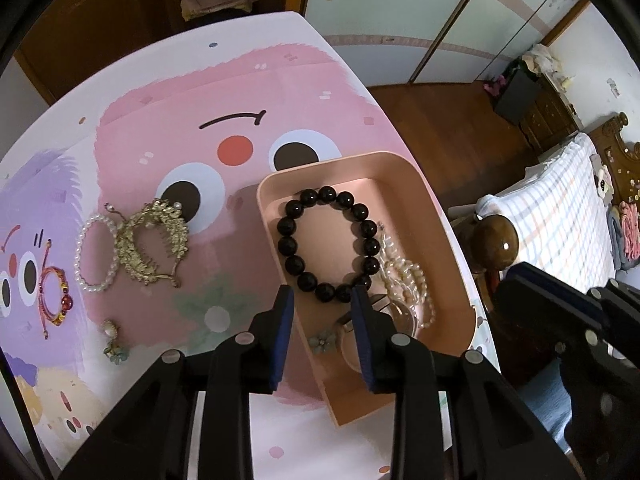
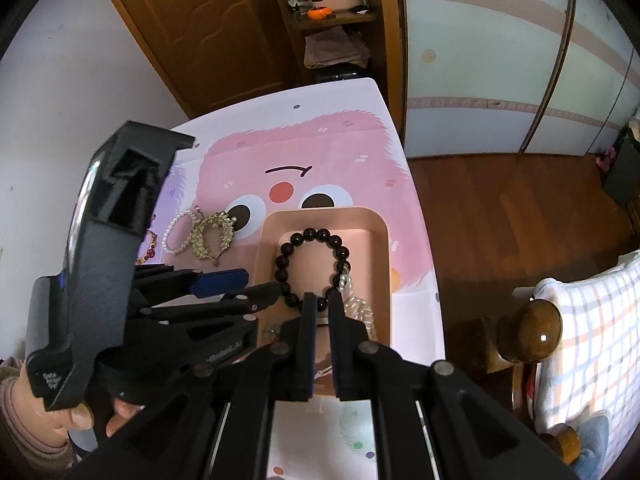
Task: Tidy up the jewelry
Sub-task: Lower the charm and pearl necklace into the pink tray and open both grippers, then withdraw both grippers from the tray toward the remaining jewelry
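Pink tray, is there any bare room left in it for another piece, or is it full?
The pink tray has bare floor at its far end beyond the black bead bracelet, and inside the bracelet's ring. The near right corner is crowded with the clear bead strand. On the table, the pearl bracelet and gold hair comb crowd the left.

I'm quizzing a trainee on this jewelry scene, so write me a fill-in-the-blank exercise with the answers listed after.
1. The black bead bracelet lies inside the ____ tray.
2. The pearl bracelet lies on the table mat, touching the ____-coloured hair comb.
3. The left gripper has its jaws ____, with nothing between them.
4. The red cord bracelet lies ____ the tray.

Missing words: pink; gold; open; outside
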A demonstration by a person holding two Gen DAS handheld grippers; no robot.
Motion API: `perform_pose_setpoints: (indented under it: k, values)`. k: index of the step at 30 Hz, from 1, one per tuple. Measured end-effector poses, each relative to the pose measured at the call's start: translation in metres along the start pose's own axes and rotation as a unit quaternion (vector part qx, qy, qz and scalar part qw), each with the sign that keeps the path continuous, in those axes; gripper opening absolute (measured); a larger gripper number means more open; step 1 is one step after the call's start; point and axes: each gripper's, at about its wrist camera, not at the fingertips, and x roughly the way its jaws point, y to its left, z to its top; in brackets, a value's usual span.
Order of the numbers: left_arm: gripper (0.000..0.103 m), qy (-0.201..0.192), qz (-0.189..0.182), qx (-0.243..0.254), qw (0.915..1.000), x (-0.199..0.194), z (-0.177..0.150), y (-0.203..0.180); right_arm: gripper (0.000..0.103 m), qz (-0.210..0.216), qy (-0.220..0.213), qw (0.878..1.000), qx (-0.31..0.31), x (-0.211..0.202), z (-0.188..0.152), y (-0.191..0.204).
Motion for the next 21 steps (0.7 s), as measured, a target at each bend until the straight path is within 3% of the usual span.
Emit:
perform_pose_setpoints:
  k: [7,11,21]
  values:
    - [0.028,-0.022,0.014,0.007,0.9996,-0.014,-0.013,0.005,0.007,0.005,0.000,1.000,0.003,-0.002,-0.003,0.002]
    - [0.036,-0.037,0.024,0.010,0.9990,-0.022,-0.020,0.008,0.007,0.004,0.004,1.000,-0.001,0.000,-0.007,0.008]
    - [0.037,-0.057,0.042,0.011,0.9974,-0.039,-0.038,0.019,0.007,0.013,0.015,1.000,-0.004,0.004,-0.021,0.017]
